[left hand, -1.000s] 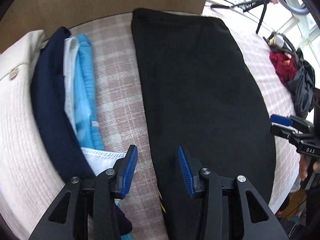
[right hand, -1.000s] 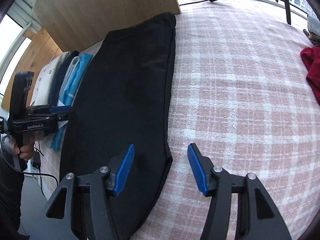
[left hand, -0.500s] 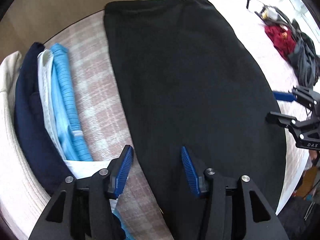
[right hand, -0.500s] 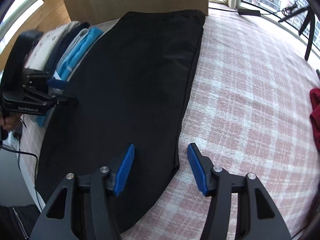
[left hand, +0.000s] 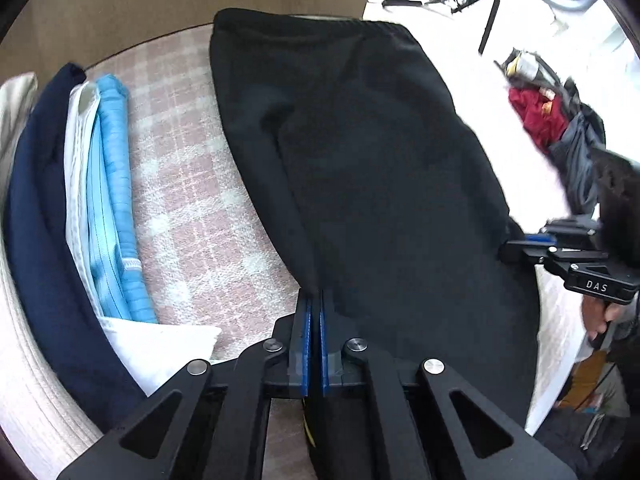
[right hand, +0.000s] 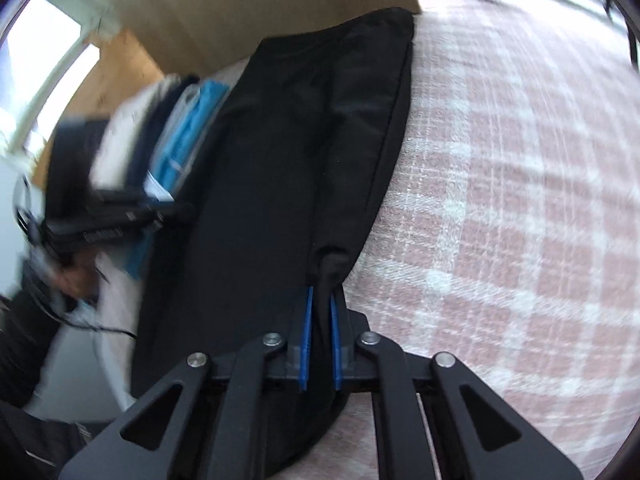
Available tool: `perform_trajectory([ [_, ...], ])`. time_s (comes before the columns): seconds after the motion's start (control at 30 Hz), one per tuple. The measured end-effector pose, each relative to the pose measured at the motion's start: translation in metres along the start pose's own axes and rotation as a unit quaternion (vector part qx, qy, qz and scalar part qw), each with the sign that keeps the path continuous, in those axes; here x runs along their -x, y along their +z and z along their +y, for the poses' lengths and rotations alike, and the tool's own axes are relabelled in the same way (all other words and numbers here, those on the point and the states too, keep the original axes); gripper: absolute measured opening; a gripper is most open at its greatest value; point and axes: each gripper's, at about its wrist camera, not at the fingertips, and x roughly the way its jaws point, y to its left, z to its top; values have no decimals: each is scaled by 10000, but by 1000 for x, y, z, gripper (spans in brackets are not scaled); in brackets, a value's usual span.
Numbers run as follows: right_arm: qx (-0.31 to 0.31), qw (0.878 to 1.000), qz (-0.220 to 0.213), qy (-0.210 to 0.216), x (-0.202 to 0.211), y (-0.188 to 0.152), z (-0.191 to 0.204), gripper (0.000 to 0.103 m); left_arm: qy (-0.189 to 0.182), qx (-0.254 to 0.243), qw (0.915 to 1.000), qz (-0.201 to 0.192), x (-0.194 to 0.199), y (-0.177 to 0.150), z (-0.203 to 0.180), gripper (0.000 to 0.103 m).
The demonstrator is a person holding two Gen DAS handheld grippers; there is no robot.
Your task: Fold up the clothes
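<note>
A long black garment [left hand: 380,168] lies lengthwise on the pink plaid bed cover [left hand: 192,208]; it also shows in the right wrist view [right hand: 288,152]. My left gripper [left hand: 315,300] is shut on the garment's left edge near its near end. My right gripper [right hand: 321,296] is shut on the garment's right edge, with bunched black cloth between the blue pads. Each gripper shows in the other's view: the right gripper [left hand: 520,246] at the garment's right edge, the left gripper [right hand: 176,212] blurred at the left.
A row of folded clothes lies left of the garment: light blue [left hand: 116,200], white, navy [left hand: 36,216] and cream. A wooden headboard [left hand: 160,0] stands at the far end. A pile of red and grey clothes [left hand: 560,128] lies at the right.
Both grippers went from open above the garment to shut on its near edges, left on the left edge, right on the right. The cloth now bunches at each grip.
</note>
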Motion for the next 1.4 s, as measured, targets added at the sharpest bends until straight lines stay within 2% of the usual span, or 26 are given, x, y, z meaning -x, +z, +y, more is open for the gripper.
perform_trajectory([
  [0.13, -348, 9959, -594, 589, 40, 7, -1, 6, -421, 288, 9973, -537, 37, 2, 3, 2],
  [0.3, -108, 9856, -1497, 784, 122, 19, 20, 6, -628, 100, 9861, -1533, 117, 10, -21, 3],
  [0.43, 416, 9762, -2026, 653, 177, 27, 56, 6, -311, -258, 9752, -2174, 174, 3, -52, 3],
  [0.53, 849, 9702, -2198, 564, 201, 35, 87, 6, -99, -294, 9693, -2441, 209, -6, -63, 3],
  [0.67, 1272, 9655, -2181, 630, 213, 27, 119, 6, 95, -22, 9635, -2676, 239, -31, -76, 3],
  [0.8, 1693, 9634, -1943, 742, 226, 3, 136, 6, 398, 398, 9581, -2807, 265, -77, -79, 3],
  [1.03, 2300, 9558, -1448, 1125, 200, -23, 195, 6, 1003, 1031, 9474, -2858, 313, -147, -62, 3],
  [1.23, 2505, 9484, -1313, 1436, 168, -13, 262, 6, 1503, 1080, 9343, -3047, 360, -156, -17, 3],
  [1.4, 2440, 9475, -1451, 1471, 139, 5, 312, 6, 1653, 1013, 9286, -3165, 388, -146, 34, 3],
])
